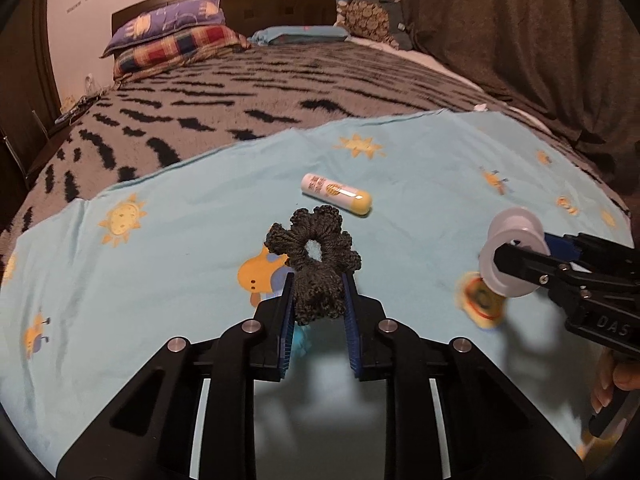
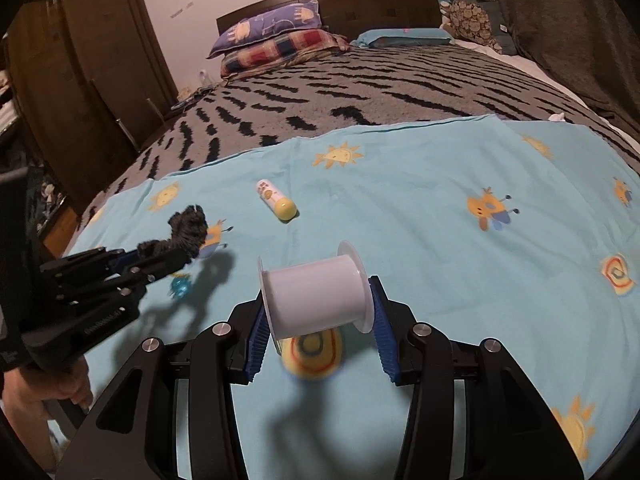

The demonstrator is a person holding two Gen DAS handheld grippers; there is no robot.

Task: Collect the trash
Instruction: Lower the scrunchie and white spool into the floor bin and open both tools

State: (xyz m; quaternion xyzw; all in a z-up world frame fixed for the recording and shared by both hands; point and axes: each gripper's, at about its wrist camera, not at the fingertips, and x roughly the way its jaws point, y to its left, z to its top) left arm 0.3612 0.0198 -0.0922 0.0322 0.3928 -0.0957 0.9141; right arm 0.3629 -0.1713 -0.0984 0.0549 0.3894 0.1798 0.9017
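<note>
My left gripper [image 1: 318, 292] is shut on a dark grey knitted scrunchie [image 1: 314, 256], lifted a little above the light blue sheet [image 1: 420, 168]. The same scrunchie [image 2: 188, 228] and left gripper [image 2: 176, 256] show at the left of the right wrist view. My right gripper [image 2: 318, 304] is shut on an empty white spool [image 2: 316, 290], its flanges against the blue pads; that spool [image 1: 512, 256] and the right gripper [image 1: 508, 260] appear at the right of the left wrist view. A white tube with a yellow cap [image 1: 338, 193] [image 2: 277, 200] lies on the sheet beyond both grippers.
The sheet covers the near part of a bed with a grey and black blanket [image 1: 260, 92]. Pillows [image 1: 176, 36] lie at the headboard. A dark curtain [image 1: 520, 32] hangs at the right, a brown wardrobe [image 2: 80, 72] stands at the left. A small blue item [image 2: 180, 286] lies under the left gripper.
</note>
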